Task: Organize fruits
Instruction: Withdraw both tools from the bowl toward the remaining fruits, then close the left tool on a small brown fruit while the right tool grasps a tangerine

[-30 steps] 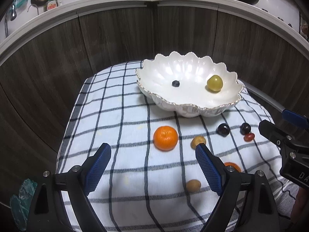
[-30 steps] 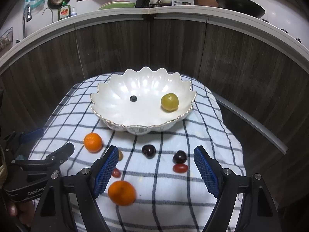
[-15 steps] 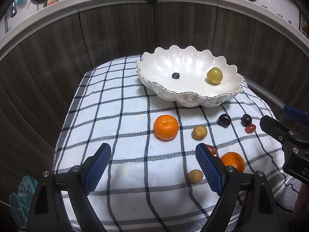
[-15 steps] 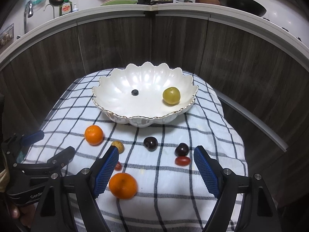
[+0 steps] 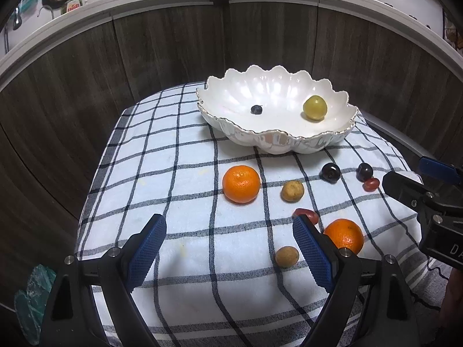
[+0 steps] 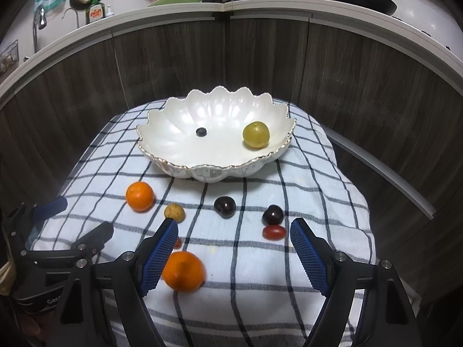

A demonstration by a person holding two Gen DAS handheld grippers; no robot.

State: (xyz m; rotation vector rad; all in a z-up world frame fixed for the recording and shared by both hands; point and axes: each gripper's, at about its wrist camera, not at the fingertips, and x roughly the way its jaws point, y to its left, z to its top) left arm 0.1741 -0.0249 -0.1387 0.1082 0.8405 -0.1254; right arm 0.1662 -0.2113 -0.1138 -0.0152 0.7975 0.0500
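Left gripper (image 5: 228,248): its blue-padded jaws stood wide apart over the checked cloth (image 5: 179,179), nothing between them.
Right gripper (image 6: 234,253): jaws likewise spread, hovering above bare cloth — no fruit gripped.
Bowl (image 6: 162,133): white, scalloped, gold-edged, sat at the far side of the cloth.
In the bowl: a yellow-green fruit (image 6: 256,134) toward the right wall and a small dark berry (image 6: 200,132) near the middle, well apart from each other.
Near orange (image 6: 183,271): lay just beside the right gripper's left finger, partly behind it.
Far orange (image 6: 139,196): lay on the cloth in front of the bowl, to the left.
Tan fruits: one (image 5: 292,190) lay beside the far orange; another (image 5: 286,256) lay close to the left gripper's right finger.
Dark cherries: one (image 6: 224,206) lay below the bowl's front rim, a second (image 6: 272,215) to its right.
Red oval fruits: one (image 6: 274,232) touched the second cherry — another (image 5: 306,213) peeked from behind the left gripper's right finger.
Backdrop: dark wood cabinet fronts (image 6: 260,57) under a pale counter edge.
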